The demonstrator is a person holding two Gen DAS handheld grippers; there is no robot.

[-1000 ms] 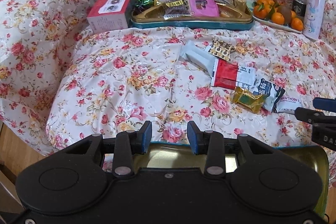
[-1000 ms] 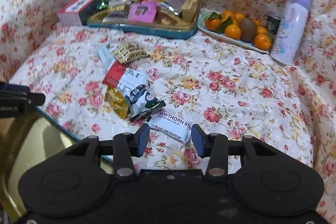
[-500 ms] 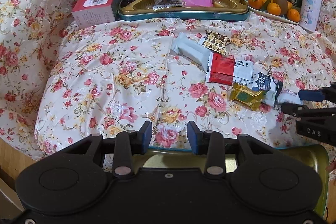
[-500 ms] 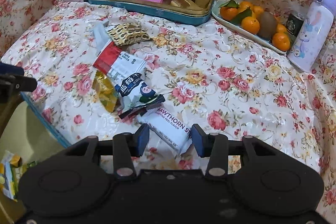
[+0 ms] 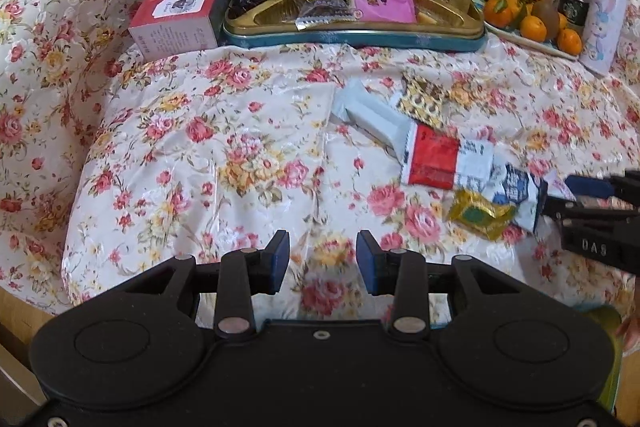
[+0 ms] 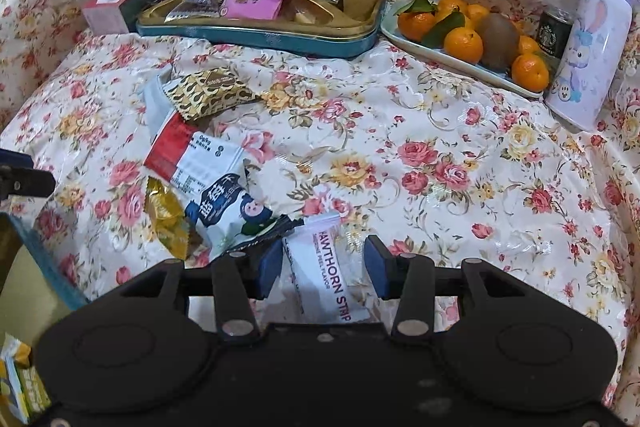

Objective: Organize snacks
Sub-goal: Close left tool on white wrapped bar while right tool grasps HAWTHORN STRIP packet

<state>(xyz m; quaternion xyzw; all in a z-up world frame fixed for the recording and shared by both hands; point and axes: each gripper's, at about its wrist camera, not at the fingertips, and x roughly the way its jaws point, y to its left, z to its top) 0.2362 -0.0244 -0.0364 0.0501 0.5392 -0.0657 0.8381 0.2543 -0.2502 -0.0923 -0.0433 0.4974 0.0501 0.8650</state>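
Several loose snack packets lie on the floral cloth: a white hawthorn strip packet (image 6: 325, 269), a blue-and-white packet (image 6: 230, 213), a gold candy (image 6: 166, 217), a red-and-white packet (image 6: 188, 153) and a gold-patterned packet (image 6: 210, 93). My right gripper (image 6: 323, 267) is open, its jaws on either side of the hawthorn packet. My left gripper (image 5: 322, 261) is open and empty over bare cloth. The right gripper also shows in the left wrist view (image 5: 592, 203) beside the blue-and-white packet (image 5: 516, 193). A teal tin tray (image 5: 352, 37) holds several snacks at the back.
A red box (image 5: 180, 7) stands left of the tray. A plate of oranges and a kiwi (image 6: 464, 31), a small can (image 6: 554, 31) and a purple bottle (image 6: 592, 43) stand at the back right. A gold tin (image 6: 24, 267) sits at the near edge.
My right gripper has moved forward and down until the hawthorn packet lies between its jaws. My left gripper has lifted forward away from the gold tin.
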